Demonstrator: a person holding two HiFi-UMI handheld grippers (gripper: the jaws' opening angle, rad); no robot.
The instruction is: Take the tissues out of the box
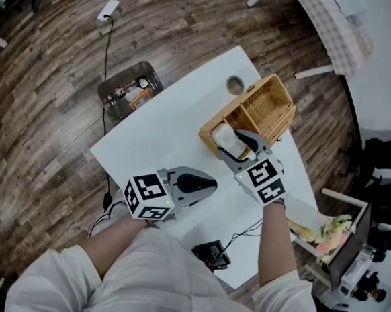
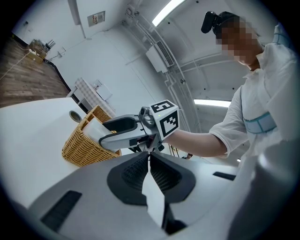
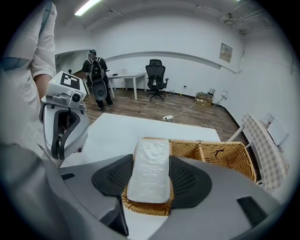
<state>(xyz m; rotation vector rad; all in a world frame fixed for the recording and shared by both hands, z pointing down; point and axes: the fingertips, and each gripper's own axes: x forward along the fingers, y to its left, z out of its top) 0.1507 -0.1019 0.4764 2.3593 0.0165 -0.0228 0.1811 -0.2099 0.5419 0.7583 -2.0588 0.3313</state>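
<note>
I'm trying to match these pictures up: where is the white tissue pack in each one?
Head view: tissue pack right of centre.
Left gripper view: white sliver left of centre.
Right gripper view: dead centre, between the jaws.
Shared landmark: the wicker basket holding it.

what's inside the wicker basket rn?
Near compartment of the basket: a white tissue pack, clamped between the right tongs. The far compartment shows bare wicker and one small dark mark. Whatever lies under the pack is covered.

White short-slv shirt (image 1: pixel 149 279)
</note>
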